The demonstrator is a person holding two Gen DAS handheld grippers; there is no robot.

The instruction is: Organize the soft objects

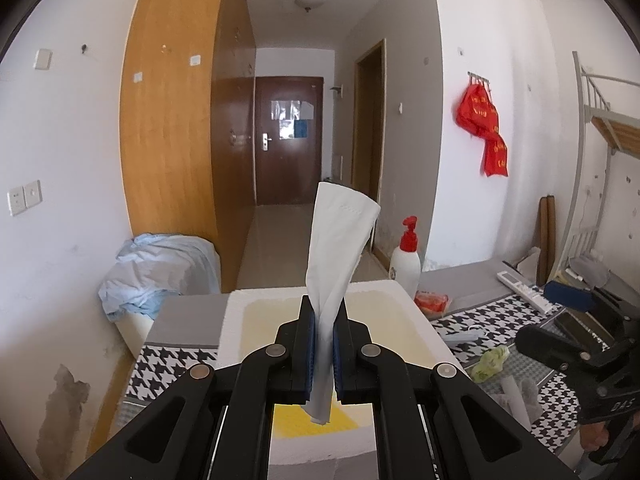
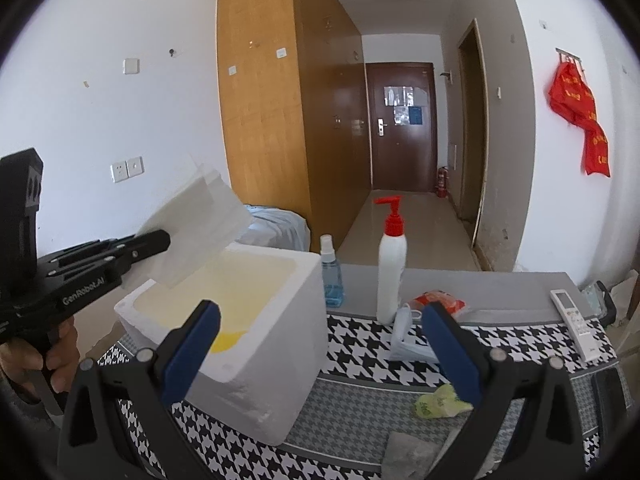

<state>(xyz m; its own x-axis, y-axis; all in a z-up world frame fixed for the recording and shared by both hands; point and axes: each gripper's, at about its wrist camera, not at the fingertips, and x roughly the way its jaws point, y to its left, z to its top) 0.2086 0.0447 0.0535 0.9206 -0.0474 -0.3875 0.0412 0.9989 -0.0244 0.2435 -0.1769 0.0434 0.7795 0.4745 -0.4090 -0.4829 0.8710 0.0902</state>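
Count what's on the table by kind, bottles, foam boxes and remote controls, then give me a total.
bottles: 2 (pump bottle, spray bottle)
foam box: 1
remote control: 1
total: 4

Left gripper [image 1: 323,344]: matte black plastic frame, two angular linkage arms on each side, round silver pivot pins at the joints, elongated cut-outs in the lower arms, blue ribbed pads [image 1: 309,350] lining the inner faces of the black fingers. From the right wrist view, white "GenRobot.AI" lettering along its side, small screws near the nose, a blocky black housing at the rear – pistol-style handle below, wrapped by a hand [image 2: 44,360]. Right gripper [image 2: 320,344]: same black linkage build, silver pivot pins, blue-faced fingers – white embossed letters on its body in the left wrist view
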